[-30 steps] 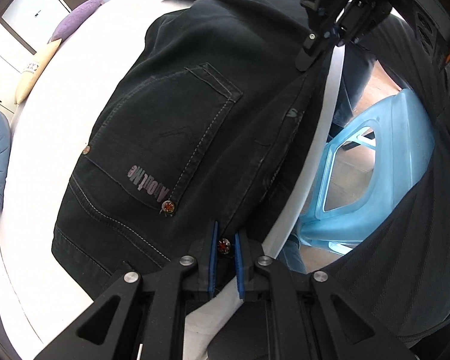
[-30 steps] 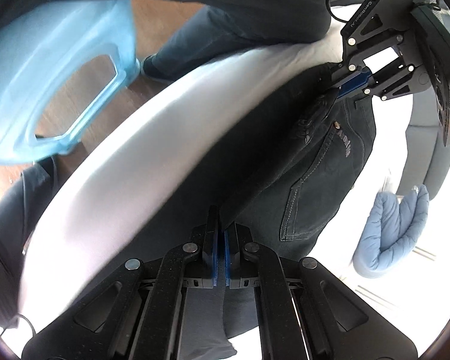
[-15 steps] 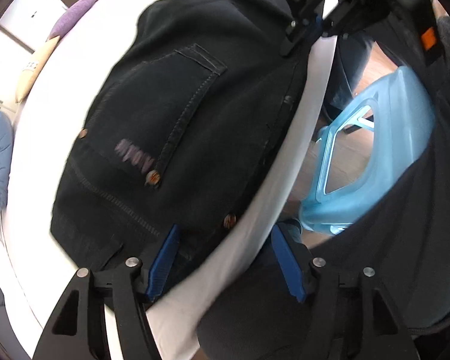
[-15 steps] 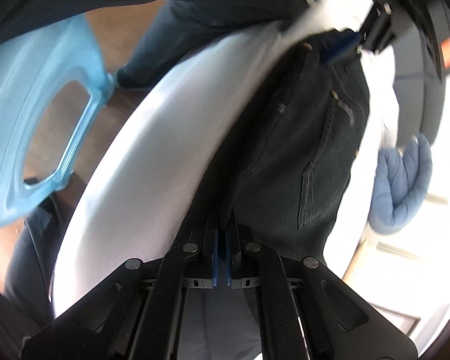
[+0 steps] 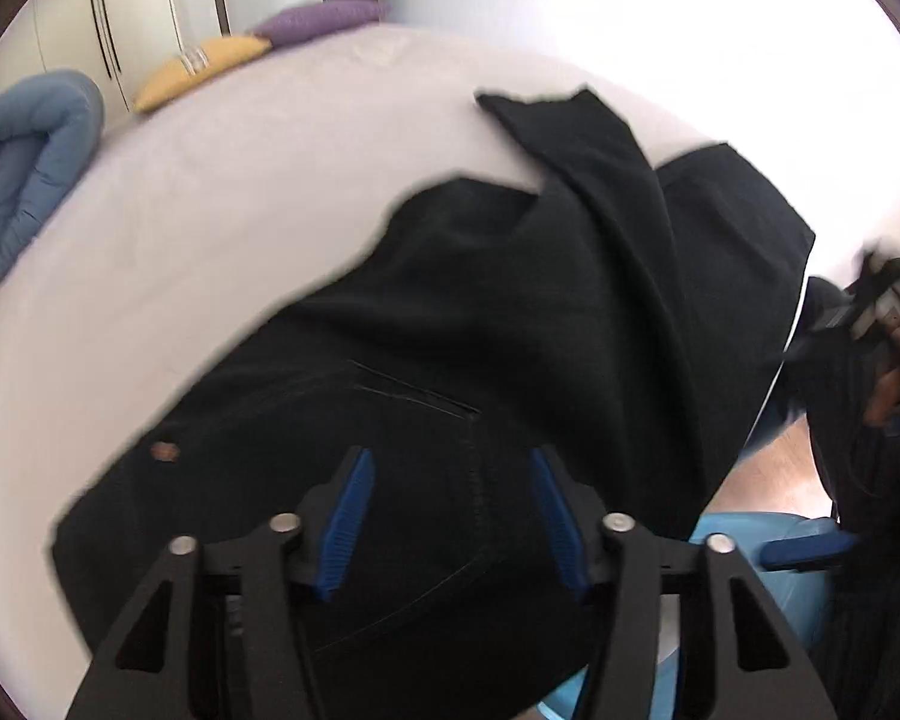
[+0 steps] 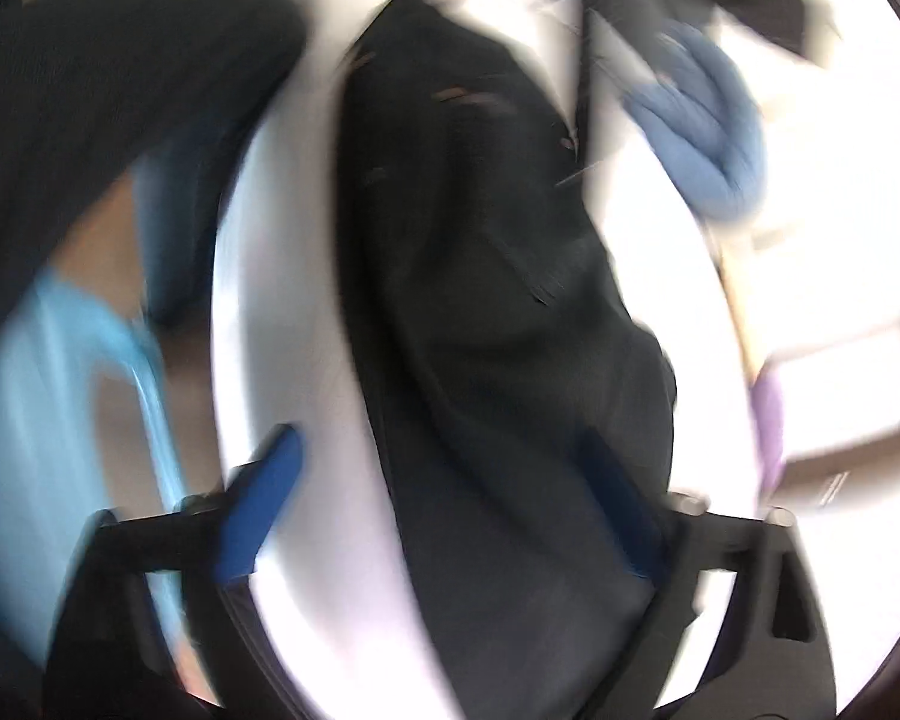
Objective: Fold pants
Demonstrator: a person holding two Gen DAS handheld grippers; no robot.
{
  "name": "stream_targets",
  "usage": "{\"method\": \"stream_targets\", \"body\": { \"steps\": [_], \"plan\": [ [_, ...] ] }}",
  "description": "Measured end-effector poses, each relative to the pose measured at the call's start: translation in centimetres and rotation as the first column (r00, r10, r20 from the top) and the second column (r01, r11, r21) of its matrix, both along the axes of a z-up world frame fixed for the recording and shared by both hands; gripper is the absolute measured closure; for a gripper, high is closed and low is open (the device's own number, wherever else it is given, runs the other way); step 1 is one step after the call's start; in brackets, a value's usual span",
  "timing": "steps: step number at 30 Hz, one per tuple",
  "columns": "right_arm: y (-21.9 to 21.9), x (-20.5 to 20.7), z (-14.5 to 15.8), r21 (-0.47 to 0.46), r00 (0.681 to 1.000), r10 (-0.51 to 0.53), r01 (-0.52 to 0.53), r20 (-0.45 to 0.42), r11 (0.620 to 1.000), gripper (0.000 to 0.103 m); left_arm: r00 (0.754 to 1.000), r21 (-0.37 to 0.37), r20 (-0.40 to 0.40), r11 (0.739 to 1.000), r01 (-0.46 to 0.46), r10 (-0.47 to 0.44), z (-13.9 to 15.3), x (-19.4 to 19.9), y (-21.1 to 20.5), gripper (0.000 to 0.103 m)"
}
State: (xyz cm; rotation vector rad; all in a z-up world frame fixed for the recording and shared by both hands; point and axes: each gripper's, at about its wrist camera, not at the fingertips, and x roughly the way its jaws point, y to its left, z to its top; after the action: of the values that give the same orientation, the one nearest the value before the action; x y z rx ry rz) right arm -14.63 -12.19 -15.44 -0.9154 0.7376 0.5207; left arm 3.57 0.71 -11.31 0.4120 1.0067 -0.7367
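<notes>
Black denim pants lie rumpled on a smooth white bed, stitched back pocket facing up. The left gripper hovers above the waistband, ribbed blue fingers spread wide, holding nothing. The right gripper, heavily blurred, is likewise spread apart and empty.

The right claw is standing wide open, its blue pads spread to either side of the black pants, gripping nothing. The pants are lying along the white bed, running from near to far. Everything is smearing with motion blur. A pale blue plastic stool is showing at the left, and a folded blue blanket is sitting at the far right.
</notes>
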Motion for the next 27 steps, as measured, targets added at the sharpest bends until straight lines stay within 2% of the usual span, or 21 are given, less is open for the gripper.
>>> {"method": "stream_targets", "body": {
  "steps": [2, 3, 5, 6, 7, 8, 9, 11, 13, 14, 16, 18, 19, 24, 25, 26, 27],
  "plan": [
    [-3.6, 2.1, 2.1, 0.144, 0.981, -0.173, 0.184, -0.088, 0.972, 0.008, 0.998, 0.053, -0.05, 0.998, -0.019, 0.021, -3.5, -0.6, -1.5, 0.055],
    [-6.0, 3.8, 3.0, 0.206, 0.954, -0.261, 0.287, -0.144, 0.936, 0.009, 0.997, 0.034, -0.05, 0.998, -0.051, 0.053, -4.2, -0.7, -1.4, 0.055],
    [-11.5, 8.3, 4.8, 0.319, 0.868, -0.428, 0.491, -0.251, 0.81, 0.009, 0.991, 0.0, -0.095, 0.995, -0.096, 0.096, -4.4, -0.4, -1.2, 0.055],
    [-14.0, 10.3, 5.6, 0.369, 0.822, -0.484, 0.568, -0.299, 0.736, 0.01, 0.989, 0.003, -0.11, 0.995, -0.1, 0.1, -4.4, -0.2, -1.3, 0.055],
    [-17.5, 13.2, 6.7, 0.441, 0.751, -0.546, 0.66, -0.372, 0.608, 0.012, 0.989, 0.022, -0.112, 0.996, -0.091, 0.093, -4.4, -0.3, -1.6, 0.055],
    [-20.2, 15.5, 7.3, 0.485, 0.691, -0.574, 0.72, -0.44, 0.496, 0.012, 0.99, 0.034, -0.11, 0.996, -0.087, 0.091, -4.4, -0.3, -1.9, 0.055],
    [-23.5, 18.7, 7.5, 0.494, 0.596, -0.603, 0.795, -0.53, 0.352, 0.012, 0.989, 0.04, -0.114, 0.995, -0.09, 0.094, -4.6, -0.4, -2.1, 0.054],
    [-26.7, 23.7, 7.0, 0.419, 0.464, -0.656, 0.876, -0.596, 0.239, 0.014, 0.985, 0.029, -0.133, 0.994, -0.108, 0.111, -4.8, 0.0, -2.5, 0.054],
    [-28.3, 28.3, 6.5, 0.377, 0.406, -0.685, 0.904, -0.605, 0.202, 0.015, 0.984, 0.02, -0.134, 0.993, -0.118, 0.119, -5.0, 0.2, -2.3, 0.054],
    [-28.7, 30.6, 6.0, 0.337, 0.373, -0.71, 0.92, -0.597, 0.2, 0.015, 0.984, 0.02, -0.129, 0.992, -0.123, 0.125, -5.2, 0.0, -2.4, 0.054],
    [-28.8, 34.5, 4.9, 0.249, 0.328, -0.755, 0.943, -0.568, 0.221, 0.015, 0.983, 0.02, -0.126, 0.991, -0.135, 0.136, -5.0, 0.1, -2.4, 0.054],
    [-29.0, 36.9, 3.6, 0.202, 0.278, -0.774, 0.96, -0.569, 0.196, 0.015, 0.981, 0.023, -0.123, 0.989, -0.145, 0.147, -5.0, 0.4, -3.0, 0.054],
    [-29.3, 38.3, 2.8, 0.179, 0.245, -0.779, 0.969, -0.577, 0.173, 0.015, 0.981, 0.019, -0.122, 0.989, -0.146, 0.148, -4.3, 0.4, -1.2, 0.054],
    [-29.3, 41.1, 0.1, 0.088, 0.144, -0.806, 0.99, -0.574, 0.114, 0.015, 0.982, 0.002, -0.125, 0.989, -0.145, 0.144, -4.2, 0.3, -0.9, 0.054],
    [-29.4, 41.6, -0.5, 0.065, 0.13, -0.814, 0.991, -0.566, 0.113, 0.017, 0.983, 0.004, -0.122, 0.99, -0.139, 0.139, -4.2, 0.1, -0.9, 0.054],
    [-29.5, 41.9, -1.1, 0.044, 0.123, -0.818, 0.992, -0.561, 0.119, 0.022, 0.983, 0.006, -0.122, 0.991, -0.137, 0.137, -4.2, 0.0, -0.7, 0.054],
    [-29.6, 42.1, -1.7, 0.019, 0.111, -0.825, 0.992, -0.554, 0.121, 0.032, 0.983, 0.008, -0.123, 0.991, -0.137, 0.137, -4.1, 0.1, -0.5, 0.054]
  ]
}}
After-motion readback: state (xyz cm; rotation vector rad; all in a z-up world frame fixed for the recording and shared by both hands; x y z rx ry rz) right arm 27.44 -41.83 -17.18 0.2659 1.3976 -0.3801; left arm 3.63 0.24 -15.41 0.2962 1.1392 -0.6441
